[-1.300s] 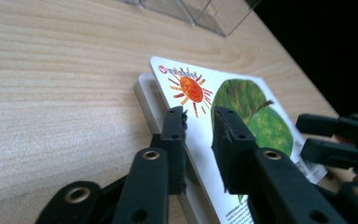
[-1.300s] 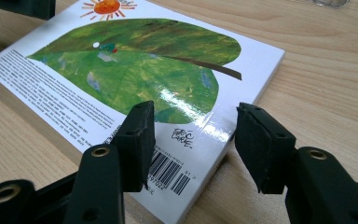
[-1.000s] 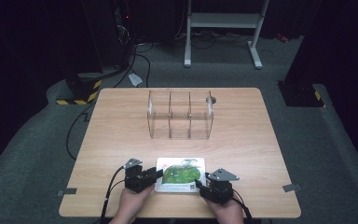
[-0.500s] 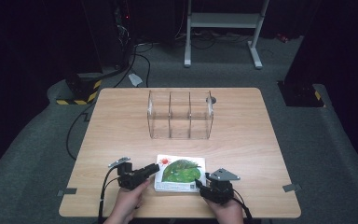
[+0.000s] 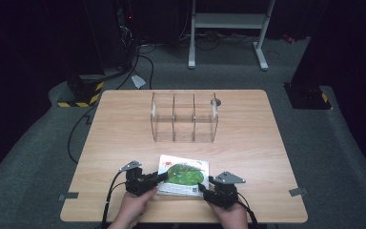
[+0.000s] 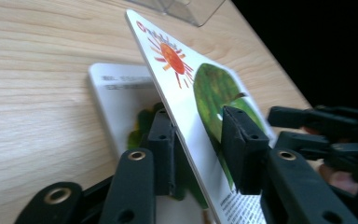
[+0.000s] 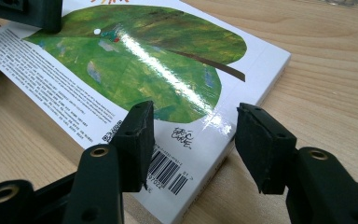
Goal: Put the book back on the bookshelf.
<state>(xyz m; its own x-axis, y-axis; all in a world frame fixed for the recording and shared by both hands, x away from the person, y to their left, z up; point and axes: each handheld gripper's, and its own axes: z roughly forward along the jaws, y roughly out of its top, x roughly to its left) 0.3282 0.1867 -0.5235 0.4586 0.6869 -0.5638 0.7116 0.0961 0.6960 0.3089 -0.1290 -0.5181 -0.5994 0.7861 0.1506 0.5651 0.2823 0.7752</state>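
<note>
A glossy board book with a green leaf on its white cover (image 5: pixel 183 175) lies near the front edge of the wooden table (image 5: pixel 124 129), long axis crosswise. The left gripper (image 6: pixel 198 151), jaws narrow, straddles the lifted cover; the right gripper (image 7: pixel 193 142), jaws wide apart, stands at the opposite barcode corner, gripping nothing.

floor: grey carpet (image 5: pixel 38 157), dark room | table: light wood top (image 5: pixel 124 124) | back: white metal stand (image 5: pixel 228 21) with 2 legs | left: black-yellow hazard-striped block (image 5: pixel 78 93), black cables (image 5: pixel 138 52) on floor | right: black box (image 5: pixel 310 95) on floor | tape (image 5: pixel 298 192) at table corners
</note>
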